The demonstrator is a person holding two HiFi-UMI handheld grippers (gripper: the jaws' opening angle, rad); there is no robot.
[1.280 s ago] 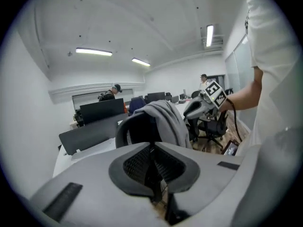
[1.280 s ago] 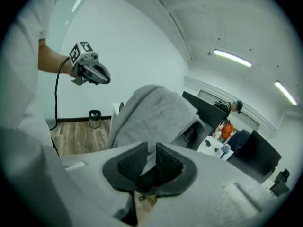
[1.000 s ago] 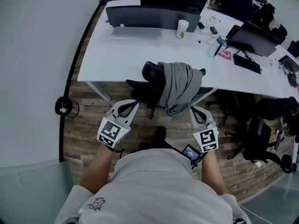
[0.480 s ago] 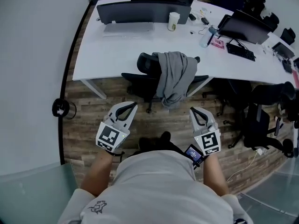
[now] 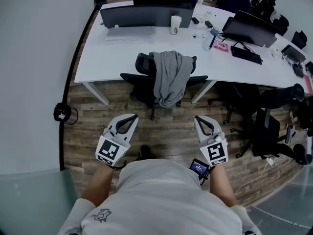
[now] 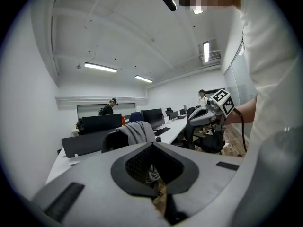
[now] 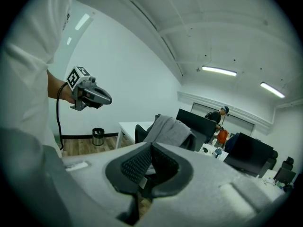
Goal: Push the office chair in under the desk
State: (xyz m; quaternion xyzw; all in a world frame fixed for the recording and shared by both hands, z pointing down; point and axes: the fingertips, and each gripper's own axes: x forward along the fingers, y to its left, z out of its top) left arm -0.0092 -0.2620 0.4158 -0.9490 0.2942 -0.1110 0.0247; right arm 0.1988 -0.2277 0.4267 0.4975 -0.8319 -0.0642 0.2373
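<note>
The black office chair [image 5: 146, 80] stands at the white desk [image 5: 112, 58], its seat partly under the desk edge, with a grey garment [image 5: 168, 75] draped over its back. Both grippers hang over the wood floor on my side of the chair, well apart from it. My left gripper [image 5: 134, 115] is shut and holds nothing. My right gripper [image 5: 197, 118] is also shut and holds nothing. The left gripper view looks past its own shut jaws to the chair [image 6: 124, 135] and the right gripper [image 6: 208, 115]. The right gripper view shows the chair [image 7: 163, 128] and the left gripper [image 7: 90, 94].
A black waste bin [image 5: 63, 112] stands by the wall at left. Monitors, a keyboard and a cup [image 5: 175, 25] are on the desk. More black chairs [image 5: 274, 131] crowd the right side. A glass panel lies at my lower left. People stand far off behind the desks.
Both grippers have drawn back from the chair's back, and the gap of floor between them and the chair has grown. The chair now sits closer in to the desk in the view.
</note>
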